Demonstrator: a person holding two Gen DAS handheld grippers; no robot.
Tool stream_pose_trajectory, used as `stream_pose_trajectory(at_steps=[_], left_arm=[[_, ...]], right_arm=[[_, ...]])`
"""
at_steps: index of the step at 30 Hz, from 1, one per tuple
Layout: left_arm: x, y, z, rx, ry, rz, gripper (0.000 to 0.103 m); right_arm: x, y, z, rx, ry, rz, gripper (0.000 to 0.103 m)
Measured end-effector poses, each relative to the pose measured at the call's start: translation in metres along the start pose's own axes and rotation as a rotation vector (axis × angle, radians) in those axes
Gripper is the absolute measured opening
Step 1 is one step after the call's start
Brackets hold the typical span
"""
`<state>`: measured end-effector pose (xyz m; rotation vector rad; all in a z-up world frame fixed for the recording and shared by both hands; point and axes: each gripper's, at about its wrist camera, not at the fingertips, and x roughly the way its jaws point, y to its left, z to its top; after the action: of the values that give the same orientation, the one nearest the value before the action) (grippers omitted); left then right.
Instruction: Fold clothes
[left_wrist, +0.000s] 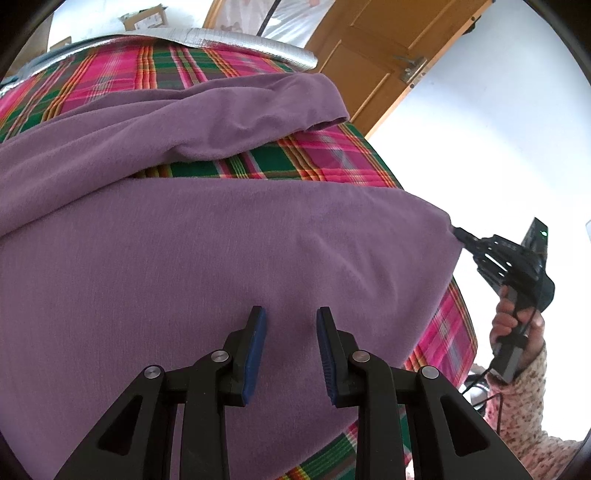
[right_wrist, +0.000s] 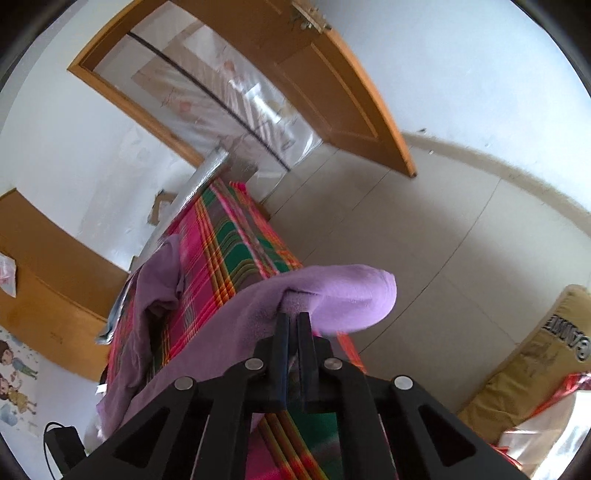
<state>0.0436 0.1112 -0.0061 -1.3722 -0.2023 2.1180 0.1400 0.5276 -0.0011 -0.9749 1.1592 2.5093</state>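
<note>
A purple garment (left_wrist: 207, 236) lies spread over a table with a pink and green plaid cloth (left_wrist: 303, 162). My left gripper (left_wrist: 291, 332) hovers open just above the garment's near part, with nothing between its blue pads (left_wrist: 255, 350). At the right of that view my right gripper (left_wrist: 458, 233) pinches a corner of the garment and holds it out past the table edge. In the right wrist view the right gripper (right_wrist: 293, 325) is shut on the purple garment (right_wrist: 332, 299), whose corner drapes over the fingertips. A sleeve (right_wrist: 162, 280) lies bunched farther along the table.
A person's hand (left_wrist: 511, 321) in a speckled pink sleeve holds the right gripper. A wooden door (right_wrist: 332, 85) stands open beyond the table's far end. A tan sack (right_wrist: 535, 358) lies on the tiled floor (right_wrist: 424, 229) at right. A silver pad (left_wrist: 236, 38) edges the table's far side.
</note>
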Motion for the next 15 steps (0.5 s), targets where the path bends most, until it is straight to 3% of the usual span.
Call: stream_pose_trajectory(at_steps=[6,15], left_arm=[[-0.004,0.002,-0.006,-0.007,0.005,-0.015,0.028],[-0.010,-0.001,-0.014,0.018,0.017,-0.011,0.029]], right_arm=[[-0.005,-0.018,-0.015,0.042,0.011,-0.061,0.004],[-0.003,-0.027,-0.020,0.097,-0.006,-0.057,0.004]])
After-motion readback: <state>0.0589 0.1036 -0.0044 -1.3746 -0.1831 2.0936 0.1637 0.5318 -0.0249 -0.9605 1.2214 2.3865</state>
